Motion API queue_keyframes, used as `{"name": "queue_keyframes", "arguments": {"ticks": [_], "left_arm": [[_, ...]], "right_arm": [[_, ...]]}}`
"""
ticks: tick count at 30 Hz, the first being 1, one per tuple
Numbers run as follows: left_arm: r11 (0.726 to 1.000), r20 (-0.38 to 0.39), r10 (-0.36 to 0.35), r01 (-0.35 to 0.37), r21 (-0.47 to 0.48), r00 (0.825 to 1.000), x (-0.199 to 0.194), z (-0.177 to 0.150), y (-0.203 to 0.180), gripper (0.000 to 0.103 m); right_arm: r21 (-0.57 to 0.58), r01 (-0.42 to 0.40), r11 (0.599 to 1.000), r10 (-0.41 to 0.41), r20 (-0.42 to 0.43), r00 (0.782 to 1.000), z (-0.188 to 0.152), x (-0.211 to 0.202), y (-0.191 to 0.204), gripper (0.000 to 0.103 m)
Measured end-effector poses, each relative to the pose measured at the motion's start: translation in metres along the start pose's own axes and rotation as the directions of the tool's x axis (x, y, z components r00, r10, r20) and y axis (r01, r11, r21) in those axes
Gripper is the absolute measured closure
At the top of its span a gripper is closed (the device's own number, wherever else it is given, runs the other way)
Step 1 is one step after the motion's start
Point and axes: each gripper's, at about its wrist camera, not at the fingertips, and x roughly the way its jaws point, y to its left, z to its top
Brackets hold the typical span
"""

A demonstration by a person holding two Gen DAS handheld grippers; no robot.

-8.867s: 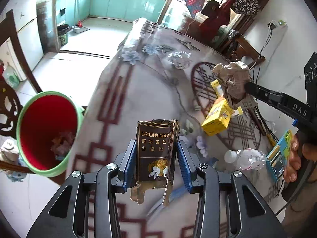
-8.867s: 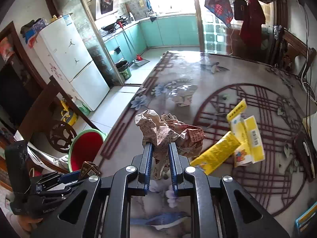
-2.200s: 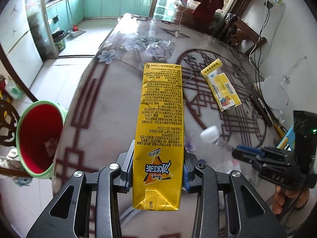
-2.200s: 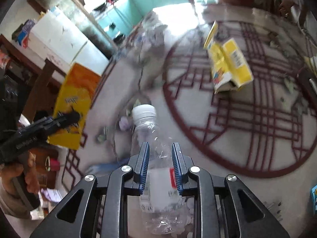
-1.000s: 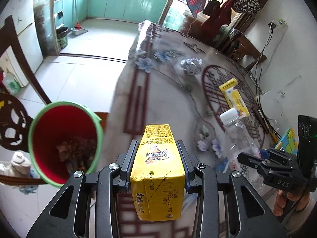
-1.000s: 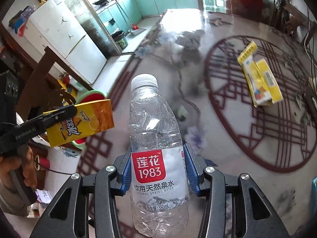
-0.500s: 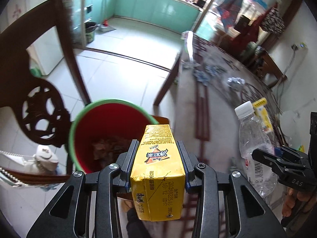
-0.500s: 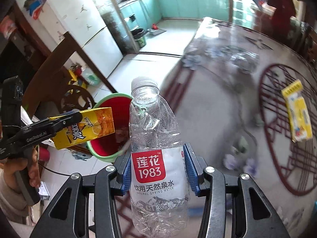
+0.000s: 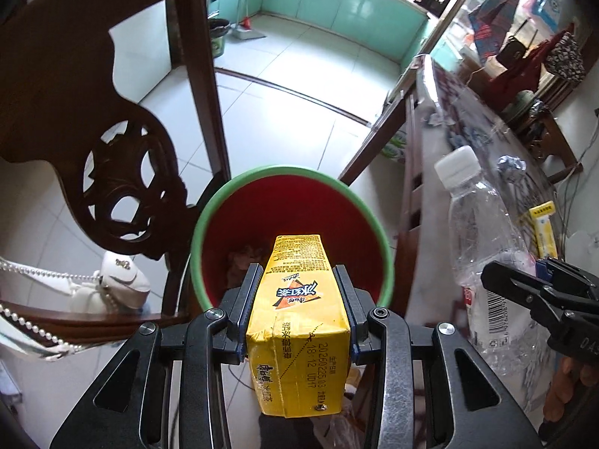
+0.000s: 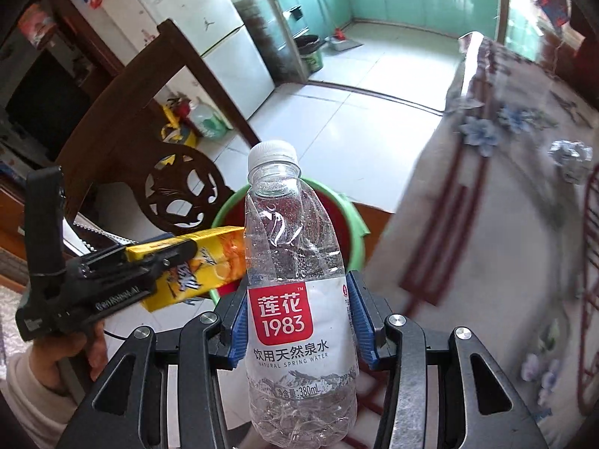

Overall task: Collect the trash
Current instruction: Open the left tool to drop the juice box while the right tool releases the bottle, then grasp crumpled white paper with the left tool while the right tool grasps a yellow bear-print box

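My left gripper is shut on a yellow drink carton and holds it over the near rim of a red bin with a green rim; crumpled trash lies inside the bin. The carton and left gripper also show in the right wrist view. My right gripper is shut on an empty clear water bottle with a white cap, held upright just right of the bin. The bottle and right gripper appear at the right of the left wrist view.
A carved dark wooden chair stands left of the bin, with a white shoe under it. The table with a patterned cloth lies to the right, bearing a yellow box and crumpled foil. A white fridge stands behind.
Both grippers have moved left off the table toward the bin. The carton now hangs over the bin's opening and the bottle is close beside it.
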Motion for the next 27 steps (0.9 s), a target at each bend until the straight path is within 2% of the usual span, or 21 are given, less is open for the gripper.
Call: {"name": "queue_keyframes", "arguments": {"ticks": [3, 5, 7, 9, 13, 16, 19, 22, 27], "left_arm": [[0.999, -0.004, 0.027, -0.027, -0.021, 1.0, 0.004, 0.002, 0.007, 0.066], [0.999, 0.0, 0.032, -0.032, -0.028, 0.999, 0.003, 0.004, 0.011, 0.06], [0.999, 0.015, 0.039, -0.038, -0.031, 0.999, 0.0, 0.005, 0.013, 0.044], [0.999, 0.033, 0.043, -0.042, -0.03, 0.999, -0.005, 0.006, 0.013, 0.04], [0.999, 0.044, 0.039, -0.038, -0.031, 0.998, -0.008, 0.009, 0.01, 0.038], [1.0, 0.056, 0.018, -0.017, -0.015, 0.998, -0.014, 0.012, -0.001, 0.038], [0.999, 0.083, 0.0, -0.003, 0.039, 0.997, -0.022, 0.015, -0.022, 0.036], [0.995, 0.106, -0.031, 0.02, 0.1, 0.994, -0.031, 0.019, -0.05, 0.034], [0.979, 0.133, -0.098, 0.072, 0.189, 0.986, -0.043, 0.023, -0.108, 0.029]], "right_arm": [[-0.006, -0.019, 1.0, 0.019, -0.013, 1.0, 0.007, 0.015, 0.008, 0.057], [-0.003, -0.025, 1.0, 0.025, -0.023, 0.999, 0.01, 0.021, 0.011, 0.056], [-0.002, -0.031, 1.0, 0.031, -0.019, 0.999, 0.012, 0.023, 0.013, 0.054], [-0.007, -0.029, 1.0, 0.028, -0.007, 1.0, 0.013, 0.021, 0.013, 0.053], [-0.006, -0.019, 1.0, 0.019, 0.019, 1.0, 0.015, 0.01, 0.008, 0.052], [0.006, 0.031, 0.999, -0.031, 0.056, 0.998, 0.012, -0.007, -0.009, 0.052], [0.064, 0.097, 0.993, -0.103, 0.097, 0.99, 0.007, -0.032, -0.043, 0.05], [0.182, 0.191, 0.965, -0.216, 0.131, 0.968, -0.007, -0.07, -0.105, 0.049], [0.319, 0.383, 0.867, -0.432, 0.099, 0.896, -0.034, -0.13, -0.227, 0.043]]}}
